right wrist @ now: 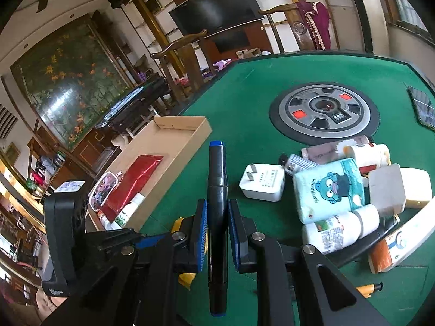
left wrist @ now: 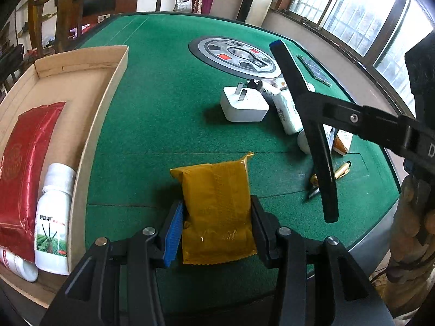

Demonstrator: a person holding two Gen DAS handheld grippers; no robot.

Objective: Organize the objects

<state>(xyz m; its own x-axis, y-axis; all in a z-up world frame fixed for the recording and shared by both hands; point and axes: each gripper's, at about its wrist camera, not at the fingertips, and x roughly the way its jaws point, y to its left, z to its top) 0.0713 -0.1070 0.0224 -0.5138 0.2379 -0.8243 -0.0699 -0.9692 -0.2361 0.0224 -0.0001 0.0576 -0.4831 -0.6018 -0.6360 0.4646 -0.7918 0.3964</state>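
My left gripper (left wrist: pixel 216 231) is shut on a yellow foil packet (left wrist: pixel 217 212), held just above the green table (left wrist: pixel 163 95). My right gripper (right wrist: pixel 217 231) is shut on a black marker with a blue cap (right wrist: pixel 217 190); the marker also shows in the left wrist view (left wrist: pixel 304 114) at the right, above the pile. The cardboard tray (left wrist: pixel 108 103) lies to the left and holds a red packet (left wrist: pixel 24 168) and a white bottle (left wrist: pixel 54 222). In the right wrist view the tray (right wrist: pixel 176 152) is at the left.
A white charger plug (left wrist: pixel 243 106) stands mid-table. A pile of bottles, a tissue pack (right wrist: pixel 329 190) and boxes lies at the right. A round control panel (right wrist: pixel 323 111) sits in the table's middle. A phone (right wrist: pixel 422 107) lies at the far right edge.
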